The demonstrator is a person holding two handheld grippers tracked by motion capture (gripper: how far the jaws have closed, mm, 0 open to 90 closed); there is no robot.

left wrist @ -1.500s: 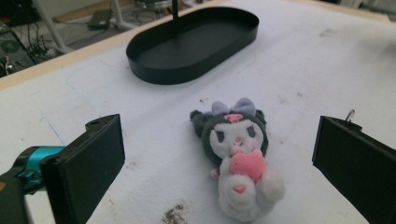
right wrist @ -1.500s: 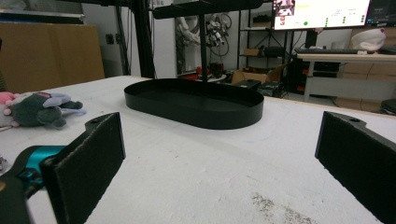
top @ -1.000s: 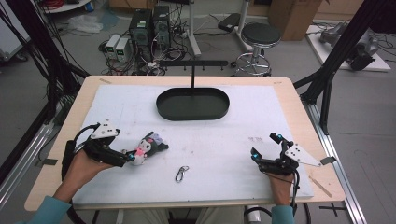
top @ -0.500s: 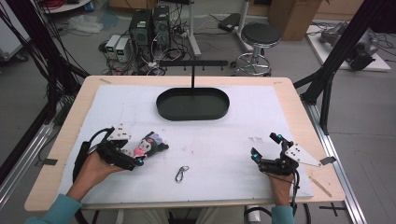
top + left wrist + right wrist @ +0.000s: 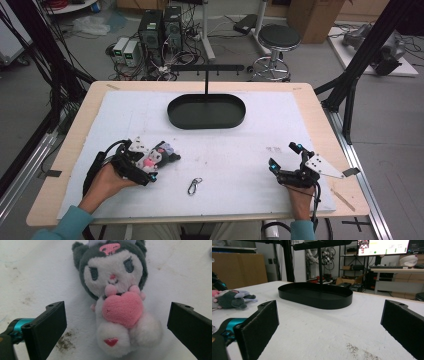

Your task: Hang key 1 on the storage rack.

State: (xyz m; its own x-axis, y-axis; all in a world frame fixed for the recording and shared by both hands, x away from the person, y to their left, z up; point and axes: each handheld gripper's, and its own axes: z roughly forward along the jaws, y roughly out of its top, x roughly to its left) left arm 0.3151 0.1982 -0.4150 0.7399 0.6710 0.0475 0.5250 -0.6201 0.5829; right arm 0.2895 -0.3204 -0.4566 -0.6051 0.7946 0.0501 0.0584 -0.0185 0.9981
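Left tongs (image 5: 113, 322) stand wide around the grey-and-white plush doll with a pink heart (image 5: 116, 302) lying on the desk (image 5: 240, 145); its ear tops are cut off. Right tongs (image 5: 329, 325) gape wide, holding nothing.

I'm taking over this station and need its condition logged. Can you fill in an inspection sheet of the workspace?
Surface: white mat on a wooden table, some dirt specks.
Job's things: plush toy lying face up between the left tool's open jaws.
Clutter: metal clip; black oval tray with a stand.
Grippers: left tool open; right tool open, holding nothing.
Cables: one trails from each tool.
Surroundings: stool, computers on the floor.
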